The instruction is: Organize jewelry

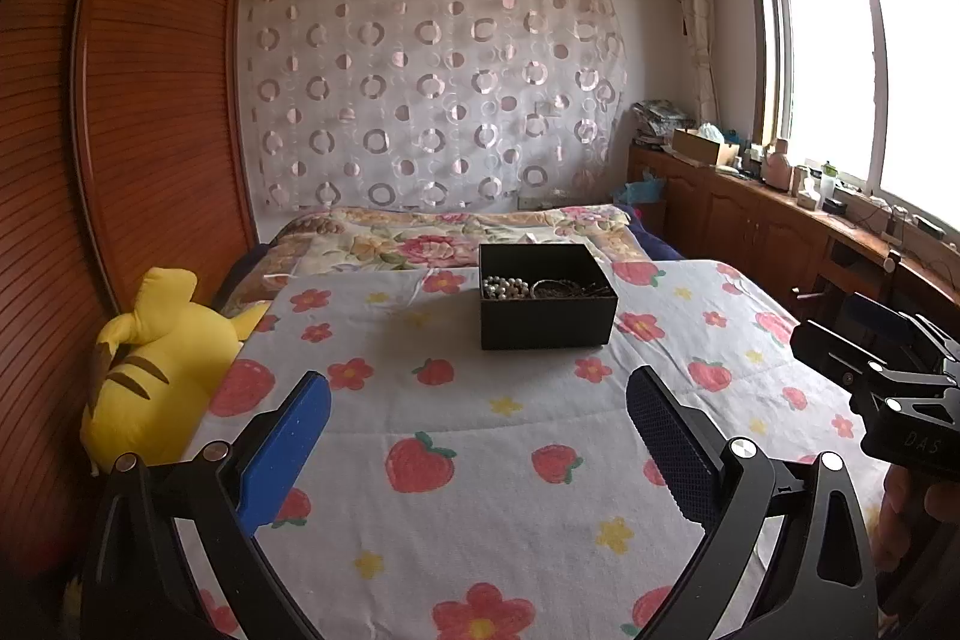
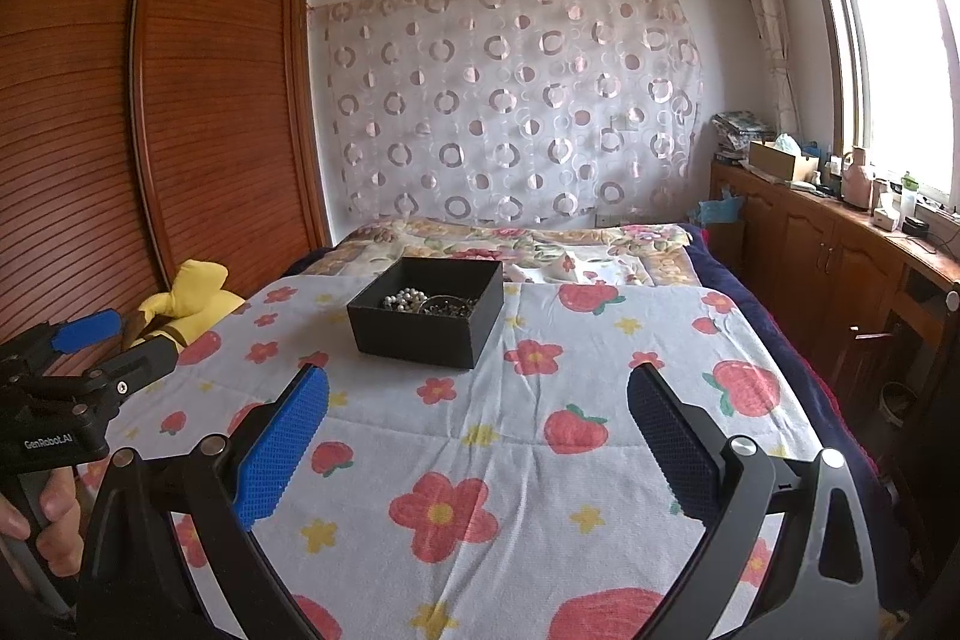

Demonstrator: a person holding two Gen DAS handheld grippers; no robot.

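A black open box [image 1: 547, 319] [image 2: 420, 334] stands on the strawberry-print bed cover [image 1: 468, 418] [image 2: 480, 460]. Inside it lie a string of white pearls [image 1: 507, 287] [image 2: 403, 301] and dark bangles [image 1: 567, 289] [image 2: 447, 306]. My left gripper [image 1: 477, 394] hovers over the cover, well short of the box, open with nothing between its blue pads. My right gripper [image 2: 477, 394] hangs likewise short of the box, open and empty. Each gripper shows at the edge of the other's view: the right gripper [image 1: 840, 340] and the left gripper [image 2: 114, 340].
A yellow plush toy [image 1: 150, 376] [image 2: 186, 301] lies at the bed's left edge against a wooden wardrobe [image 1: 138, 100] [image 2: 150, 130]. A floral quilt [image 1: 450, 232] covers the far bed. A cluttered wooden cabinet [image 1: 750, 208] [image 2: 828, 232] runs under the window at right.
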